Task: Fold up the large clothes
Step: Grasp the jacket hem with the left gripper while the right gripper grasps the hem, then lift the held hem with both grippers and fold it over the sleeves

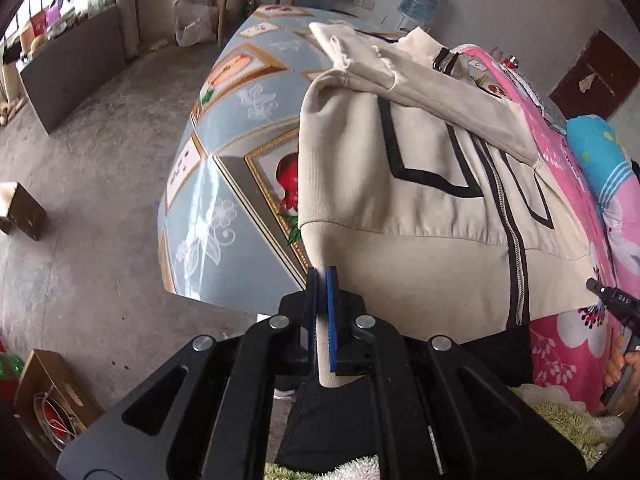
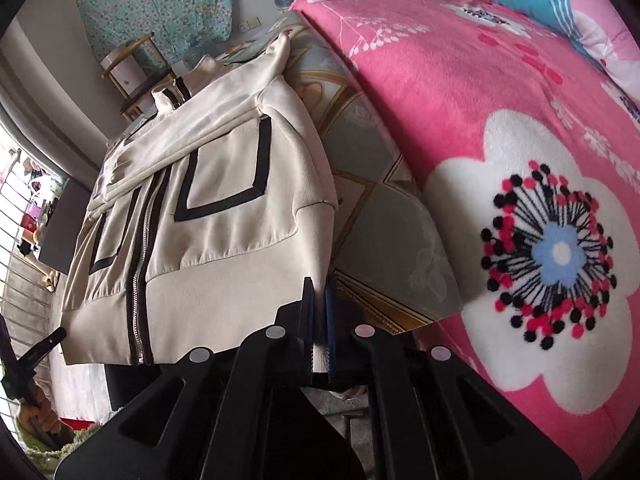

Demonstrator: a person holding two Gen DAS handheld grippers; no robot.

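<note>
Left claw (image 1: pixel 322 280): clenched on the ribbed hem corner of the cream zip jacket (image 1: pixel 420 184), at 6 o'clock in its view. Right claw (image 2: pixel 318 292): clenched on the opposite hem corner. Jacket: front up, sleeves folded across chest, lying on the patterned worktop (image 1: pixel 224 168); pink floral blanket (image 2: pixel 500 160) at 3 o'clock.

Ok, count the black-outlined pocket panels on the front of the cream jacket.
2. One pocket panel lies on the jacket right of the zipper in the right wrist view; the other lies left of it, partly covered by a folded sleeve.
</note>
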